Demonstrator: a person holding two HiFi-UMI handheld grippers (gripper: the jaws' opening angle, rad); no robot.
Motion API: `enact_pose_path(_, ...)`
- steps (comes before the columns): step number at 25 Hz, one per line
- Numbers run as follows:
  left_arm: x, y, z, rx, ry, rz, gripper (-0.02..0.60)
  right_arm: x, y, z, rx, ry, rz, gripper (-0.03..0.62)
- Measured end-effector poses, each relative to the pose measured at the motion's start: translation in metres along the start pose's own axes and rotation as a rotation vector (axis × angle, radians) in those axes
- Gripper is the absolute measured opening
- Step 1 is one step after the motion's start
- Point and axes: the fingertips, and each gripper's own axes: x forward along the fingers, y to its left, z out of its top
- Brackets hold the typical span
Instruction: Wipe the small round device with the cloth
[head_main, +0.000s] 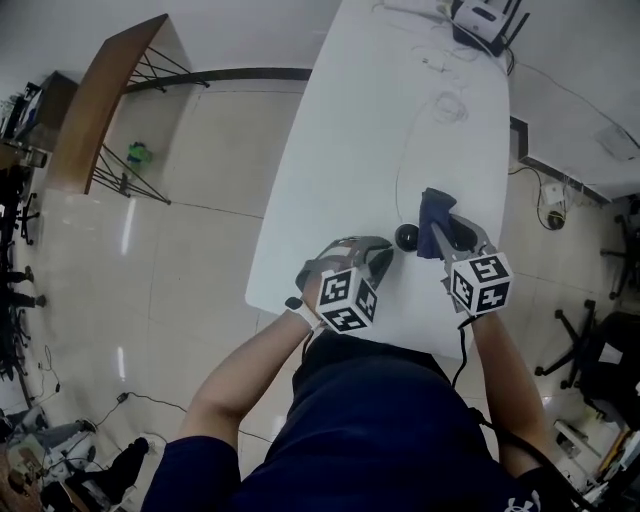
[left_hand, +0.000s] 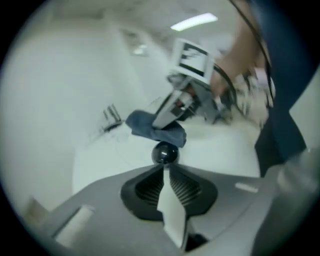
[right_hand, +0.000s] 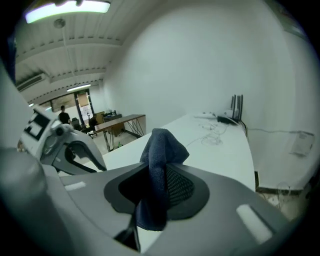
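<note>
The small round device (head_main: 407, 237) is a glossy black ball on the white table (head_main: 330, 200), with a thin cable running away from it. My left gripper (head_main: 386, 252) has its jaws drawn almost together, and its fingertips pinch the near side of the ball (left_hand: 165, 152). My right gripper (head_main: 443, 230) stands just right of the device, shut on a dark blue cloth (head_main: 435, 212). In the right gripper view the cloth (right_hand: 161, 150) sticks up between the pads as a folded tuft. In the left gripper view the cloth (left_hand: 152, 128) hangs directly behind the ball, touching or nearly touching it.
A router with antennas (head_main: 485, 22) and loose white cables (head_main: 445, 100) lie at the table's far end. The table's near edge runs just below both grippers. A wooden desk (head_main: 100, 100) stands to the left and an office chair (head_main: 600, 345) to the right.
</note>
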Motion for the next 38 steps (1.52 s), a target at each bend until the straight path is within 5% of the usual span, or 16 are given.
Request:
enact_pose_path(3,-0.002,0.021,0.008,-0.727,-0.221,-0.176,0.035,0.001,0.025,0.014,-0.196,0.003,0.057,0.097)
enact_pose_path(5,-0.002,0.036,0.01,-1.022,-0.341,-0.234,0.035,0.004,0.043,0.012,-0.301,0.044,0.102,0.097)
enact_pose_path(7,0.001,0.045,0.004,-1.155,-0.396,-0.231,0.037,0.009,0.046,0.005,-0.316,0.074,0.117,0.097)
enact_pose_path(10,0.005,0.046,-0.007,-1.155,-0.371,-0.18,0.063,0.011,0.027,-0.002,-0.198,0.078,0.081,0.097)
enact_pose_path(12,0.008,0.04,-0.009,-1.029,-0.307,-0.135,0.084,0.012,0.014,-0.007,-0.096,0.084,0.054,0.097)
enact_pose_path(14,0.013,0.031,-0.01,-0.801,-0.219,-0.092,0.091,0.012,0.002,-0.016,0.016,0.089,0.047,0.097)
enact_pose_path(18,0.025,0.017,-0.013,-0.067,-0.041,0.05,0.106,0.013,-0.015,-0.036,0.242,0.092,0.04,0.097)
enact_pose_path(21,0.021,0.007,-0.01,0.497,0.071,0.154,0.11,0.013,-0.024,-0.052,0.302,0.12,0.015,0.097)
enact_pose_path(24,0.013,0.0,0.005,0.851,0.1,0.24,0.104,0.011,-0.029,-0.057,0.303,0.126,0.003,0.097)
enact_pose_path(26,0.006,-0.009,0.018,0.991,0.078,0.269,0.098,0.009,-0.031,-0.056,0.306,0.117,0.0,0.097)
enact_pose_path(29,-0.012,-0.017,0.046,1.101,0.024,0.301,0.098,0.01,-0.031,-0.057,0.312,0.114,0.004,0.097)
enact_pose_path(38,-0.063,-0.011,0.146,1.145,-0.178,0.452,0.098,0.012,-0.028,-0.044,0.286,0.099,-0.007,0.097)
